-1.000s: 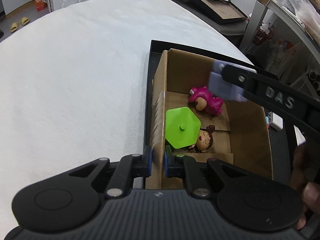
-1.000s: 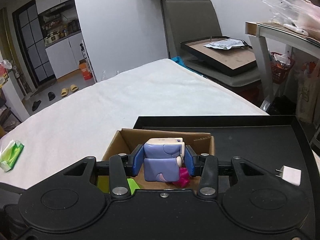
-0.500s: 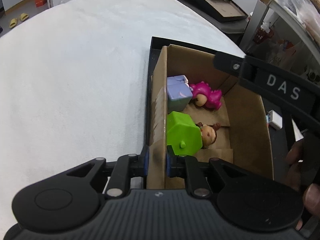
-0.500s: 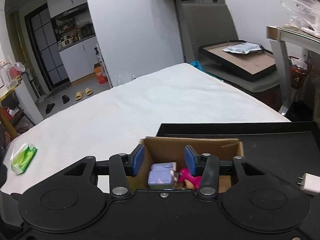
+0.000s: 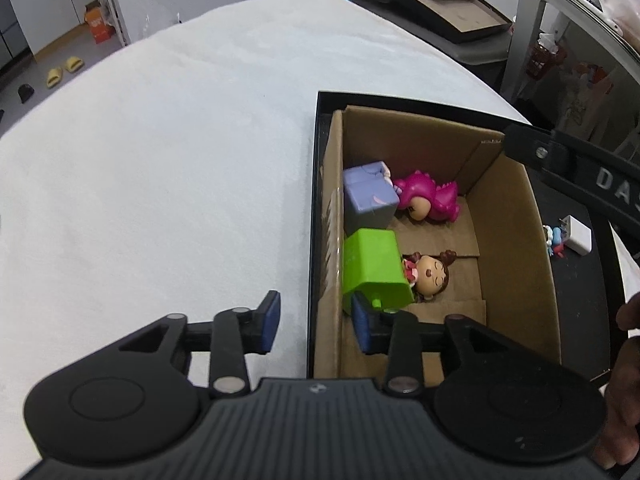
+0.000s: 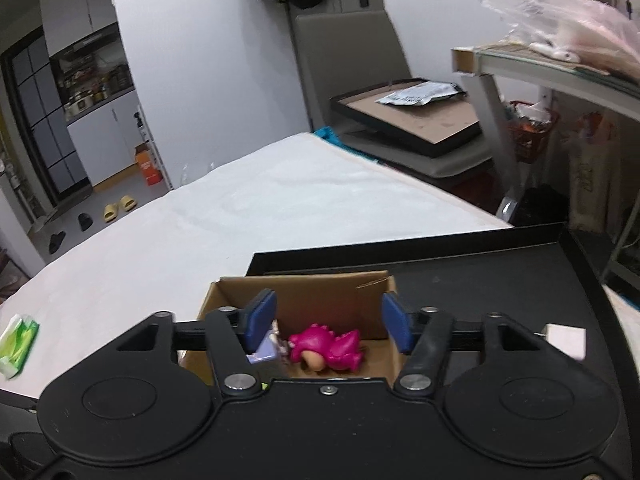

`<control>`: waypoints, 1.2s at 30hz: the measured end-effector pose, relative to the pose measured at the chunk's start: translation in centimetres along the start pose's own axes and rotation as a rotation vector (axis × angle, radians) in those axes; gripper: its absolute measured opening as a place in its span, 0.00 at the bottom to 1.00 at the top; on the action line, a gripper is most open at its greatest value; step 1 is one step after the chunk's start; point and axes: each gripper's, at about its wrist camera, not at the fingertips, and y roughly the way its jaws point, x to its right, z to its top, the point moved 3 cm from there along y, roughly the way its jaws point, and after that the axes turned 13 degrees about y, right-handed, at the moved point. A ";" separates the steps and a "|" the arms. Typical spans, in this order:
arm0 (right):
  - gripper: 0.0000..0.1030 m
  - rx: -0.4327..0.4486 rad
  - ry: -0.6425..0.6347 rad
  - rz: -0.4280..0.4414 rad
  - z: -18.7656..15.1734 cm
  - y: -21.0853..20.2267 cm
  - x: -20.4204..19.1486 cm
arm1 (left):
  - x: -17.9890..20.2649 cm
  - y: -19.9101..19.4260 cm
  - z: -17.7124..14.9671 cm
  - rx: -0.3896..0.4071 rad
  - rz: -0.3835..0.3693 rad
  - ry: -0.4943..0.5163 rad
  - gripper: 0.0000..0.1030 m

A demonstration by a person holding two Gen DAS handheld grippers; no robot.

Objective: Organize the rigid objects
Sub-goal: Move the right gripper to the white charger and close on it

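A cardboard box point(image 5: 516, 216) stands on a black tray point(image 5: 600, 304). Inside lie a purple cube toy point(image 5: 370, 196), a pink dinosaur figure point(image 5: 430, 200), a green block point(image 5: 376, 266) and a brown-haired doll point(image 5: 430, 274). My left gripper point(image 5: 316, 326) is open, its fingers astride the box's left wall without touching it, one pad point(image 5: 362, 326) next to the green block. My right gripper point(image 6: 326, 322) is open and empty above the box point(image 6: 304, 292), over the dinosaur point(image 6: 326, 346) and the purple cube point(image 6: 266, 350).
A white charger point(image 5: 576, 234) and a small blue-red figure point(image 5: 554, 240) lie on the tray right of the box. White cloth point(image 5: 160, 168) covers the table. A green packet point(image 6: 18, 340) lies at its left. A chair with a framed board point(image 6: 412, 120) stands beyond.
My right gripper opened and let the purple cube drop into the box, then lifted. My left gripper opened and released the box's left wall. The green block tipped over.
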 end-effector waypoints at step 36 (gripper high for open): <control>0.84 0.014 0.237 -0.354 -0.4 1.8 13.5 | 4.2 -0.3 3.7 -0.015 0.258 0.048 0.52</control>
